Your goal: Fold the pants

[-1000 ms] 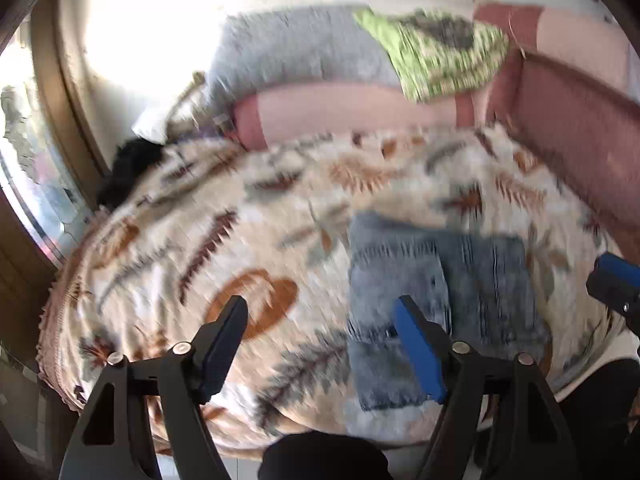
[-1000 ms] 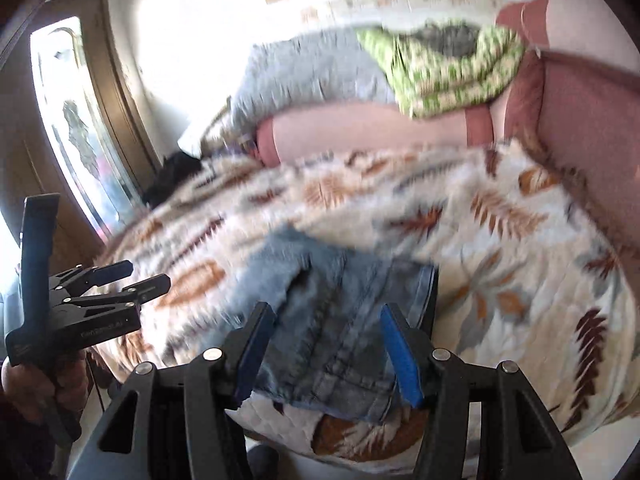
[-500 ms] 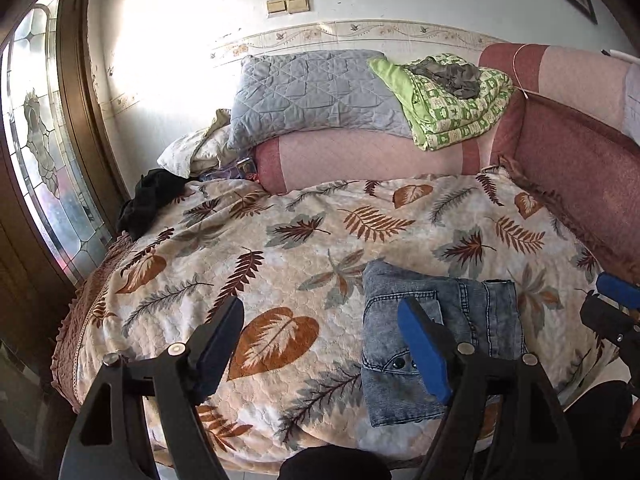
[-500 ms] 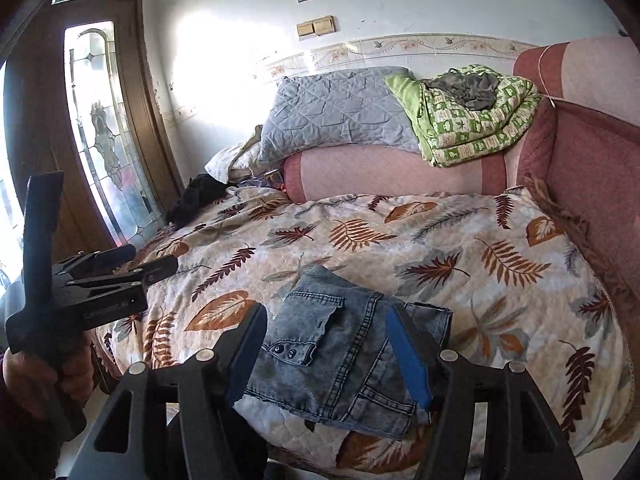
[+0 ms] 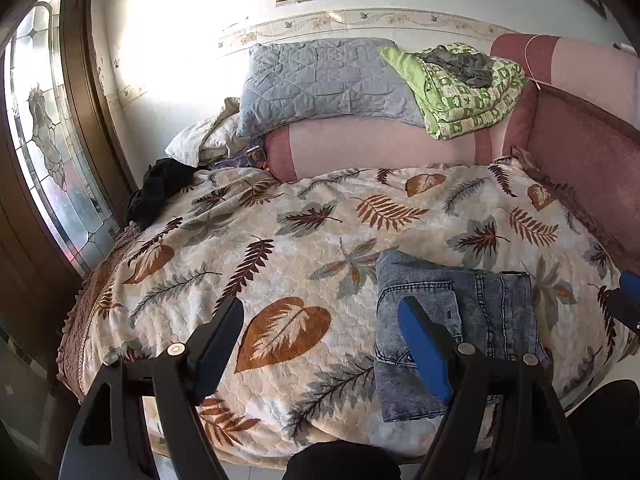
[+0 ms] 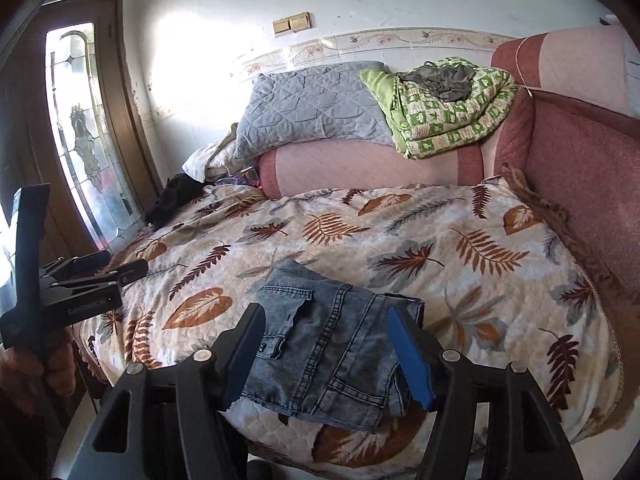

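Observation:
The blue denim pants (image 5: 488,312) lie folded into a compact rectangle near the front edge of the bed, a pocket facing up. In the right wrist view the pants (image 6: 332,356) sit just beyond my right gripper (image 6: 326,314), which hangs open above them with nothing between its blue pads. My left gripper (image 5: 320,308) is open over the bare bedspread, to the left of the pants and apart from them. The left gripper (image 6: 80,280) also shows at the left edge of the right wrist view, held by a hand. The right gripper's tip (image 5: 628,296) peeks in at the far right.
A leaf-patterned bedspread (image 5: 280,248) covers the bed. At the back are a pink bolster (image 5: 380,148), a grey quilted pillow (image 5: 320,80) and a green folded blanket (image 5: 468,92). A black garment (image 5: 160,192) lies at the back left near a glass door (image 5: 44,140). A dark red padded side (image 5: 580,168) bounds the right.
Both grippers have drawn back and up from the pants, so more of the bed shows. The blurred views have sharpened. The pants have not moved.

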